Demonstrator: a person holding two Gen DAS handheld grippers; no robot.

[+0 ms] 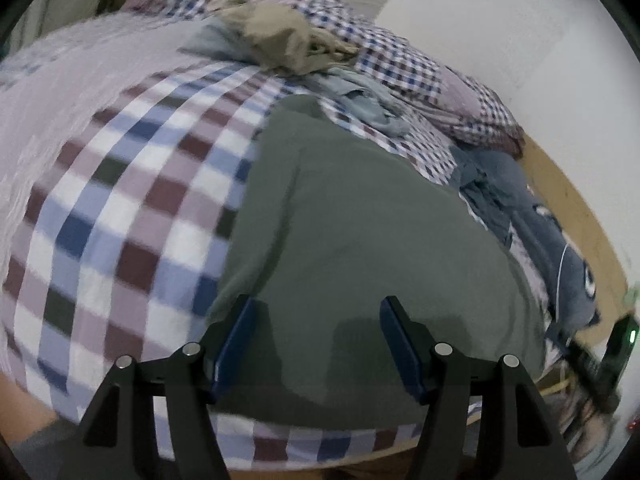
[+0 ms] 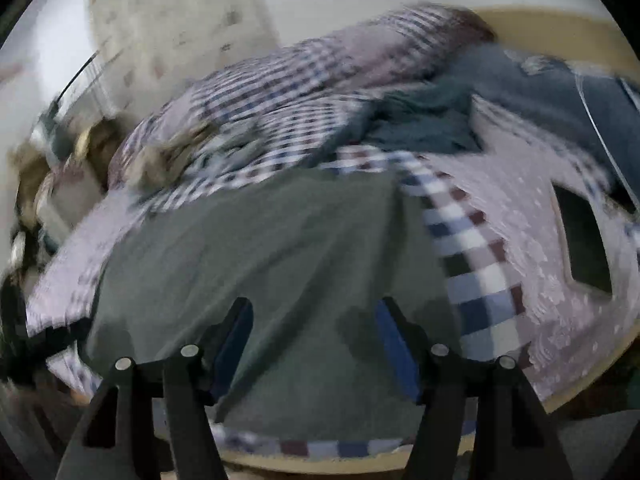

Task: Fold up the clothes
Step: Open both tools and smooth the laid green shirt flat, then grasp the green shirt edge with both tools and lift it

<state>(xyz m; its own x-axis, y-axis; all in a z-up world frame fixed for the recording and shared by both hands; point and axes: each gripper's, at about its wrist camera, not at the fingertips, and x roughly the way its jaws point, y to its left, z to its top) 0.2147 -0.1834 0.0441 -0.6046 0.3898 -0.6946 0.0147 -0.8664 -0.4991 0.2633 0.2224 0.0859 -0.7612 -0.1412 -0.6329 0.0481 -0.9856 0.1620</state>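
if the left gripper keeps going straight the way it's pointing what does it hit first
Most likely the flat grey-green cloth garment spread on the checked bedsheet. The open left gripper points right at it, with nothing between. Depth is unclear through the fisheye.

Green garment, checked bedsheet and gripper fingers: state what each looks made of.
Green garment: looks like soft matte knit, probably cotton; it lies in gentle creases with no shine. Checked bedsheet: thin woven cloth, printed or woven squares, matte. Left gripper fingers: rigid black plastic by the look, with blue pads, likely rubbery, and metal pins.
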